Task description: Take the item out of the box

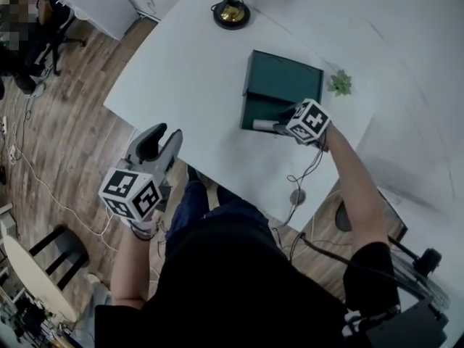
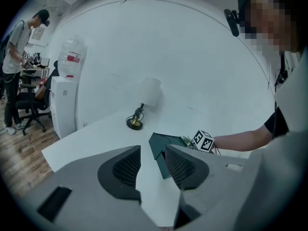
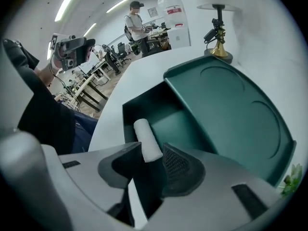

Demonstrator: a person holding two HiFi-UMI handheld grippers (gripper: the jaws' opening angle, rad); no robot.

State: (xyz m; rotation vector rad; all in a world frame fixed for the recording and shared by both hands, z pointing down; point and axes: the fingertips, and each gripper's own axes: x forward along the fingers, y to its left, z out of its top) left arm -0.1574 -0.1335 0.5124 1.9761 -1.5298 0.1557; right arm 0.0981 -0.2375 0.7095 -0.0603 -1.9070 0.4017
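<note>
A dark green box (image 1: 281, 80) lies on the white table (image 1: 181, 71) with its lid folded back. Inside, at the near left edge, rests a white cylindrical roll (image 3: 147, 139), also visible as a pale roll (image 1: 262, 125) from the head view. My right gripper (image 3: 153, 161) reaches into the box with the roll's near end between its jaws; a gap shows beside the right pad, so it stands open. My left gripper (image 1: 161, 133) hovers off the table's near left edge, open and empty. From the left gripper (image 2: 151, 165) the box (image 2: 160, 146) lies ahead.
A brass-based lamp (image 1: 231, 13) stands at the table's far side. A small green plant (image 1: 339, 83) sits just right of the box. A cable and disc (image 1: 297, 195) lie near the front edge. People and office chairs are in the background.
</note>
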